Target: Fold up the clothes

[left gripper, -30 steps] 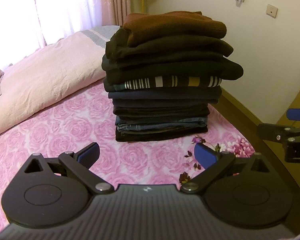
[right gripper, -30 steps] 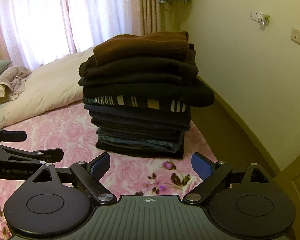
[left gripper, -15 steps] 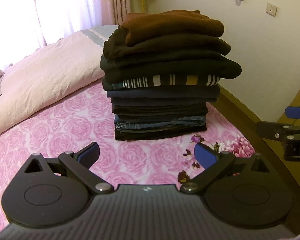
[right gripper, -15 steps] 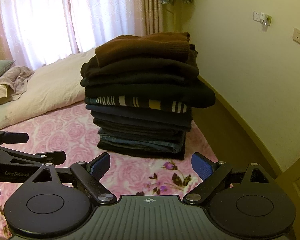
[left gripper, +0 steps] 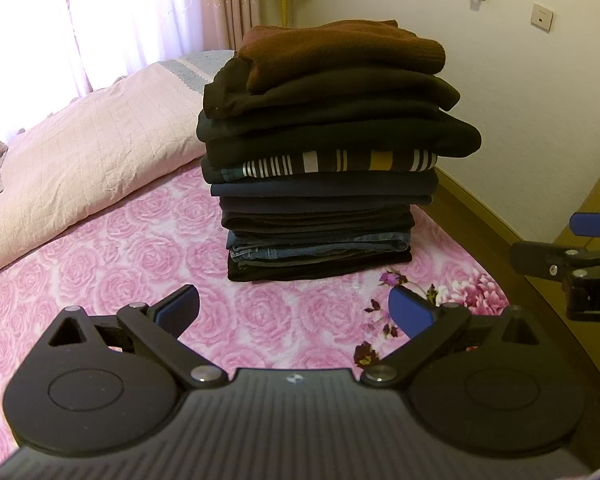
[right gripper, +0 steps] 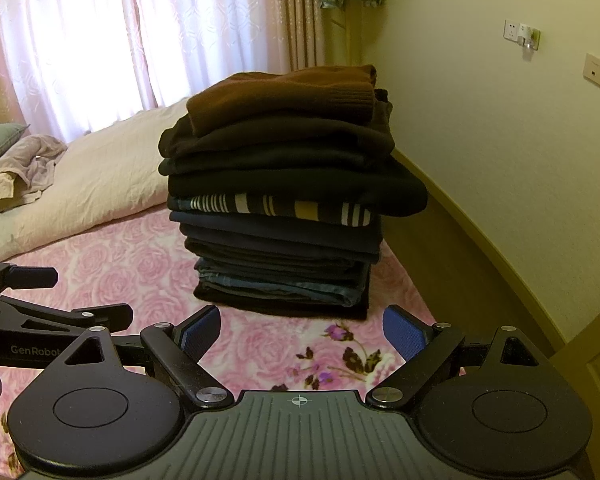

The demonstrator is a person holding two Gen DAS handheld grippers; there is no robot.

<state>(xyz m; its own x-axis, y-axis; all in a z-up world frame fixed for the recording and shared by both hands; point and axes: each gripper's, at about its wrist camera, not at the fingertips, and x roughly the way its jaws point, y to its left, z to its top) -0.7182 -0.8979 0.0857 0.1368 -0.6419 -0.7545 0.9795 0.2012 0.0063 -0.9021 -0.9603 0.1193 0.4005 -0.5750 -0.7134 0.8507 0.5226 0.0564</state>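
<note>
Left gripper (left gripper: 294, 310) and right gripper (right gripper: 302, 330), both spread wide and empty, have edged slightly closer to the stack of folded clothes (left gripper: 328, 152) over the last second. The stack stands on the rose-patterned bedspread (left gripper: 148, 248) near the wall, beside the pink quilt (left gripper: 84, 160). With nothing unfolded between the grippers, the fold appears complete.

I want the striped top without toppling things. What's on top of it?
Four folded garments: three dark ones, then the brown sweater on top of the striped top. How much of it they cover is hidden.
</note>
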